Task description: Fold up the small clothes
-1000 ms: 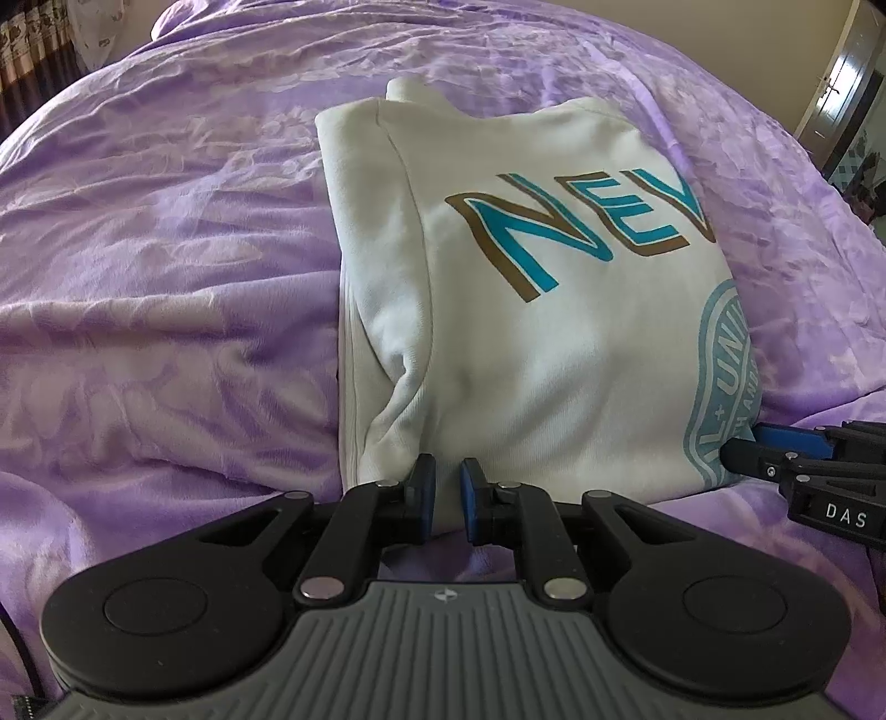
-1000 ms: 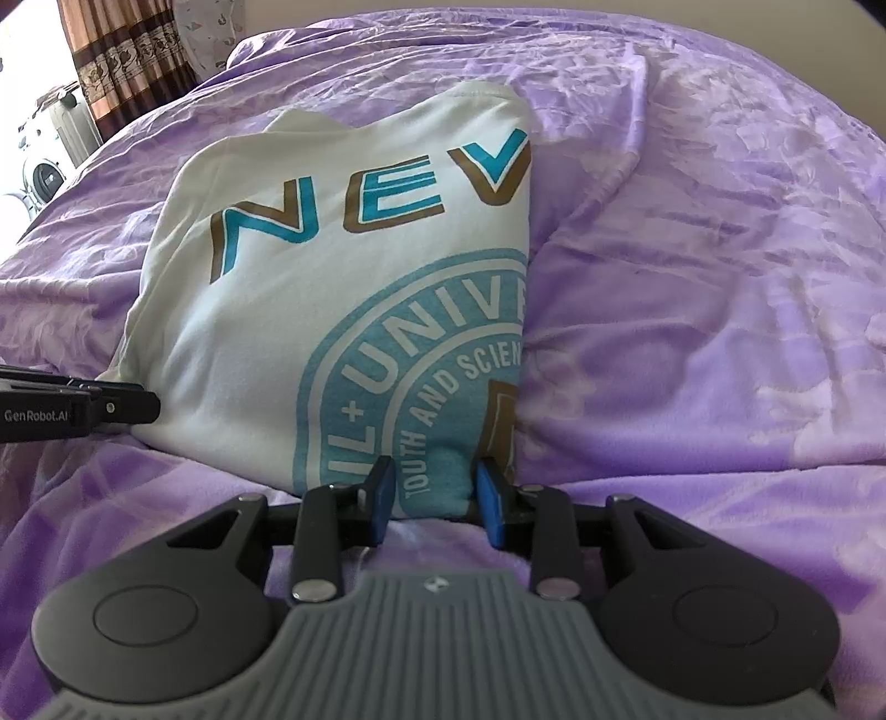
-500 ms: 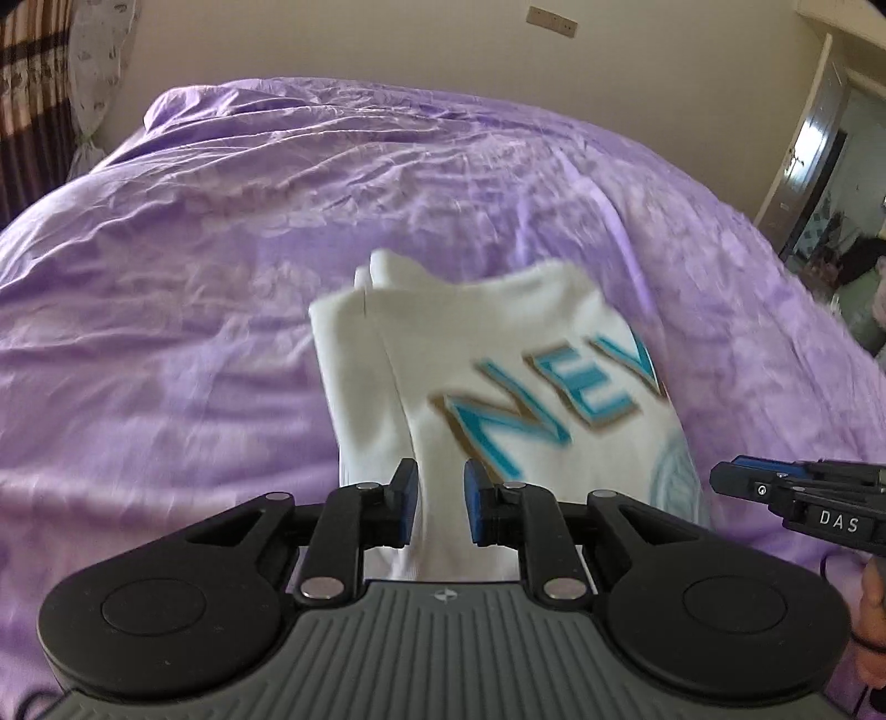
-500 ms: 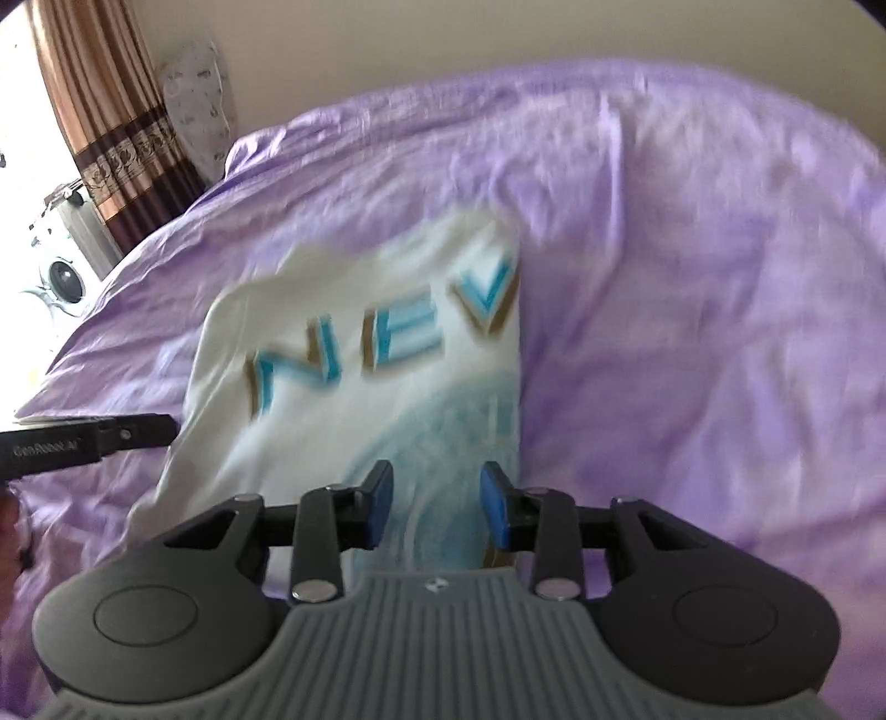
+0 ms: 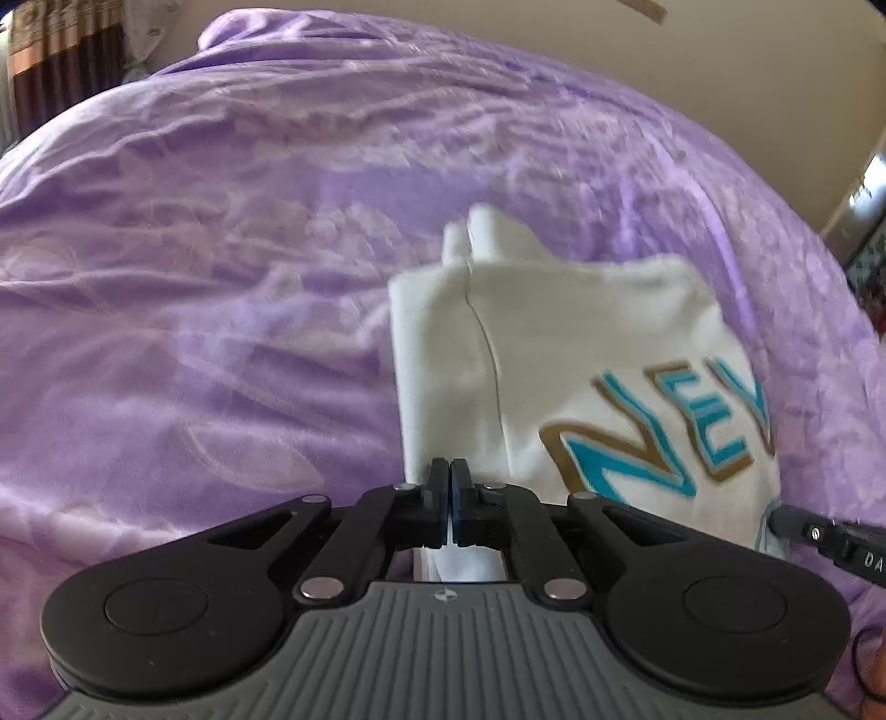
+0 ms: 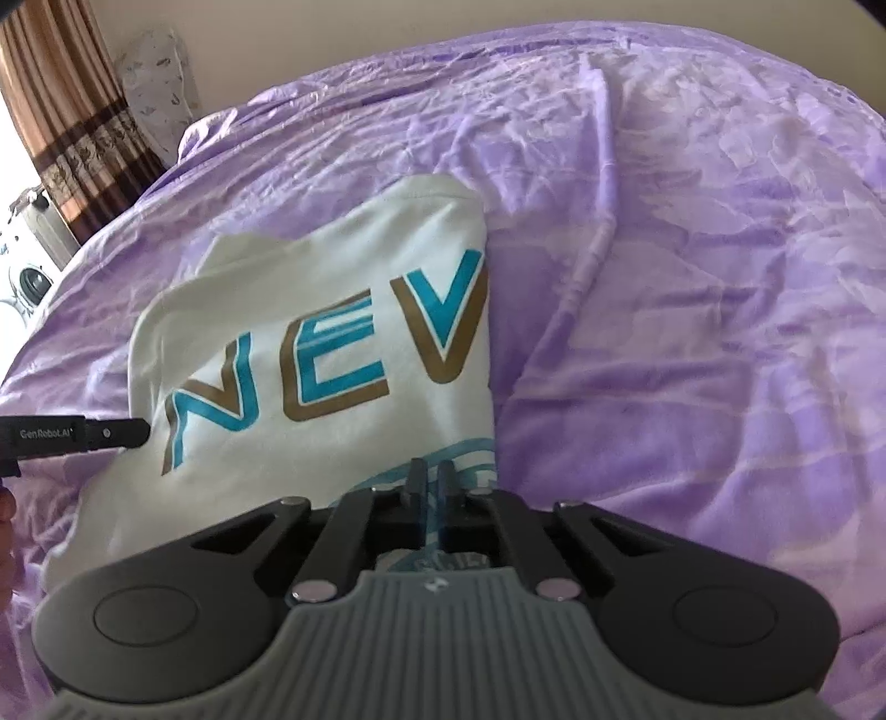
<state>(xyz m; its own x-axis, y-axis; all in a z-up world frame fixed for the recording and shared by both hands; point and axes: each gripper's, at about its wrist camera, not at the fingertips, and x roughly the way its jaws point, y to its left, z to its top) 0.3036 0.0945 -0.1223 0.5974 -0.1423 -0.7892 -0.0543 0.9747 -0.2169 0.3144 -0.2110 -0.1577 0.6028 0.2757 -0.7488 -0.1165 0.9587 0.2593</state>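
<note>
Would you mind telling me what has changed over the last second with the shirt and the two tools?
Both tools have just been closing: the left tool now pinches the white shirt at its near left corner, and the right tool the near right edge. That near edge is lifted towards the cameras. The shirt remains side-folded on the purple bedspread.

A wrinkled purple bedspread covers the bed and fills most of both views, its cloth creased into long folds running toward the far side. Beyond it stands a plain cream wall. At the far left hangs a brown striped curtain, with a pale patterned cushion just beside it. Lower at the left edge, a white washing machine shows. A doorway shows at the far right.
</note>
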